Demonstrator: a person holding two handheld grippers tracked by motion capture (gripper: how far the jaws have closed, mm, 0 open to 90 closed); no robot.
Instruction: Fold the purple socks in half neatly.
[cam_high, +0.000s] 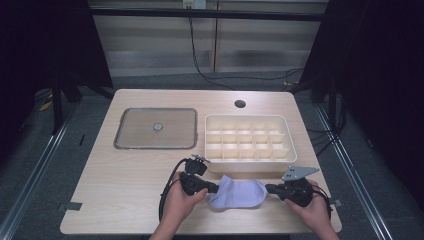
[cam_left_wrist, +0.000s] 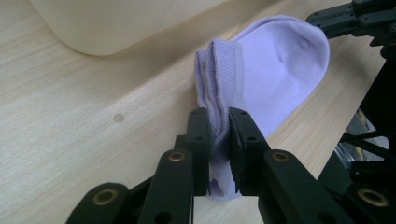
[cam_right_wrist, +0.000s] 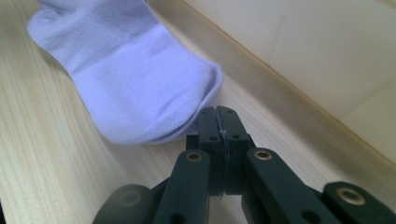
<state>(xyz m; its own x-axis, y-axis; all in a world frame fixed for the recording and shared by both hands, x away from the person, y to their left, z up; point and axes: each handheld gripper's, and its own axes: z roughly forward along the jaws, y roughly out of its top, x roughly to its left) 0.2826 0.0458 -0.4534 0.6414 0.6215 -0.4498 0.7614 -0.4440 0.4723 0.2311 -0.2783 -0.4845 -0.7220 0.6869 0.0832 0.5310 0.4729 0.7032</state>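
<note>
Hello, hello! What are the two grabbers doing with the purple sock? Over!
Left gripper shut on cuff of light purple cotton sock. Right gripper shut on its toe edge. Cream plastic divided box just behind; nothing blocking.

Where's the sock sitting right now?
In the high view the lilac sock lies near the table's front edge, right of centre, just in front of the white divided tray, stretched between the left gripper and right gripper.

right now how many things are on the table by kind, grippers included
socks: 1, a pale purple sock
divided trays: 1, the cream tray
flat square lids: 1, the grey lid
grippers: 2, left gripper and right gripper, each clamped on one end of the sock
total: 5
</note>
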